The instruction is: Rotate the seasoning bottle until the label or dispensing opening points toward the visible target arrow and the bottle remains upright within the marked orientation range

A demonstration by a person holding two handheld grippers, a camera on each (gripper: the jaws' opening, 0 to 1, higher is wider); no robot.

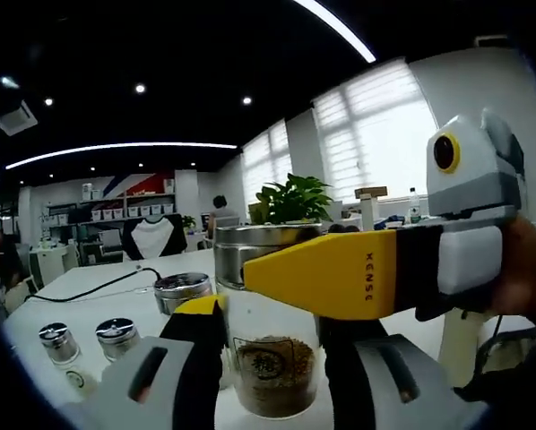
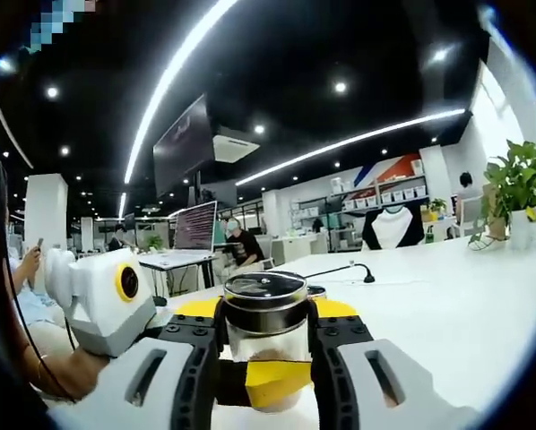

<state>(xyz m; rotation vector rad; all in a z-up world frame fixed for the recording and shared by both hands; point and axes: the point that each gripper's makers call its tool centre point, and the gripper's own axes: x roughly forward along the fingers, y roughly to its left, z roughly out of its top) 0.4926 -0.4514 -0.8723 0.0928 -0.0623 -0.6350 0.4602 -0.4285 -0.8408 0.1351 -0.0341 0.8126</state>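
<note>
Seasoning bottle [image 1: 274, 358] upright between both grippers' closed fingers [image 2: 196, 354].

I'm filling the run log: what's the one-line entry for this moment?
left claw: shut on jar body | right claw: shut on jar under lid | jar: upright on table | shakers: apart, untouched

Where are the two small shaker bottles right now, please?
In the left gripper view, the two small shaker bottles stand on the white table at lower left, left of the held seasoning jar.
</note>
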